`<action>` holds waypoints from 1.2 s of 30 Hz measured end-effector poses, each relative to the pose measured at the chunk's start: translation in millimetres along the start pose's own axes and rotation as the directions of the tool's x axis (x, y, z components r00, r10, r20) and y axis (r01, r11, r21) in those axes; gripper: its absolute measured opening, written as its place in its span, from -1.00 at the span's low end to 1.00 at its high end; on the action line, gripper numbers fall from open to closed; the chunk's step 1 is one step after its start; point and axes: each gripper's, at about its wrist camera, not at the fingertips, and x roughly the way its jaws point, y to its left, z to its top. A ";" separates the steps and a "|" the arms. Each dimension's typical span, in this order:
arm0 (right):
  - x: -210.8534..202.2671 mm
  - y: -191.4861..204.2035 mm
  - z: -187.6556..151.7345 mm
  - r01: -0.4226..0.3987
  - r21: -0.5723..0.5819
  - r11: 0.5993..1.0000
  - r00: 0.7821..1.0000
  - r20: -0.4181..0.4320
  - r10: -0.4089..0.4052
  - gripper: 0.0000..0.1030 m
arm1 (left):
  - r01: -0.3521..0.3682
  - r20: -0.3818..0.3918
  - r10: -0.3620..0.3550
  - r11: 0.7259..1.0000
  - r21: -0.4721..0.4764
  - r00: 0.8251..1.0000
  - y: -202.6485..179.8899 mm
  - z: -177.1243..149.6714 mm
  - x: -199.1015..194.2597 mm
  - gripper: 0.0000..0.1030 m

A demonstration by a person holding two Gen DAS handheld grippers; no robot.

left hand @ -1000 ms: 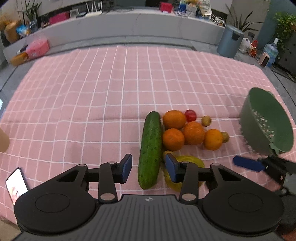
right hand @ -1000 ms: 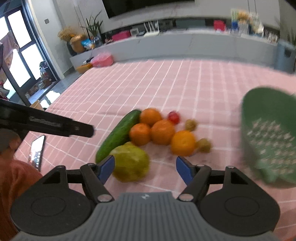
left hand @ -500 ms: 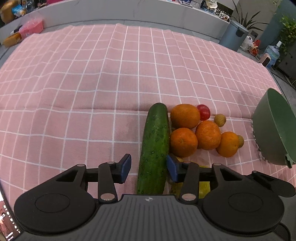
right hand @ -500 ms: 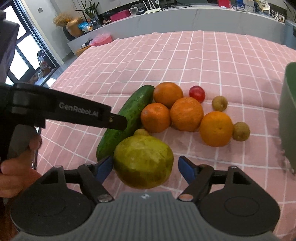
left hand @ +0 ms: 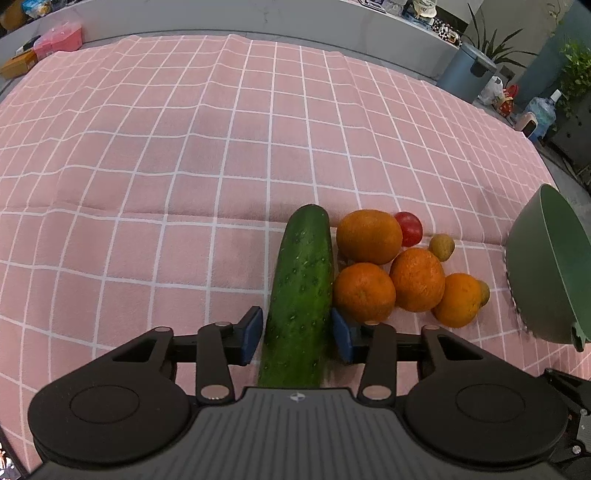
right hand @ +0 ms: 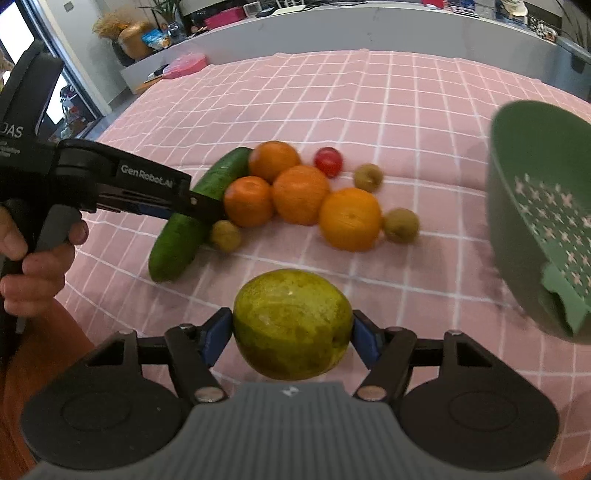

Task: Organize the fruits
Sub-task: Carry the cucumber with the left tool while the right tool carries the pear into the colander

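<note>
My right gripper [right hand: 291, 334] is shut on a large yellow-green fruit [right hand: 291, 323] and holds it above the pink checked cloth. My left gripper [left hand: 297, 338] is open with its jaws on either side of a cucumber [left hand: 301, 291], near its near end; it also shows in the right wrist view [right hand: 195, 210]. Several oranges [left hand: 417, 278], a red tomato [left hand: 408, 229] and small yellow-brown fruits [left hand: 441, 246] lie right of the cucumber. A green colander [right hand: 539, 218] stands tilted at the right.
The pink checked cloth [left hand: 184, 147] covers the table. A grey counter [left hand: 258, 18] with boxes runs along the far edge. A bin [left hand: 467, 72] and plants stand beyond the right corner. A hand [right hand: 33, 266] holds the left gripper.
My left gripper moved forward so its jaws straddle the cucumber. My right gripper closed on the yellow-green fruit and lifted it away from the pile.
</note>
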 end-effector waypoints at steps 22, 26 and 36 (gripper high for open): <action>-61.2 -26.2 -10.8 -0.039 0.021 0.999 0.992 0.118 0.036 0.26 | 0.004 0.124 -0.008 1.000 0.027 0.992 -39.4 -5.1 -73.7 -0.18; -88.5 -35.1 -2.5 -0.040 0.001 0.999 0.984 0.172 0.040 0.26 | 0.056 0.156 -0.069 0.994 0.089 0.985 -76.0 -3.6 -105.2 -0.18; -150.2 -98.8 33.3 0.042 -0.014 0.999 0.976 0.215 -0.038 0.26 | 0.175 0.125 -0.217 0.944 0.279 0.968 -193.7 16.5 -111.5 -0.18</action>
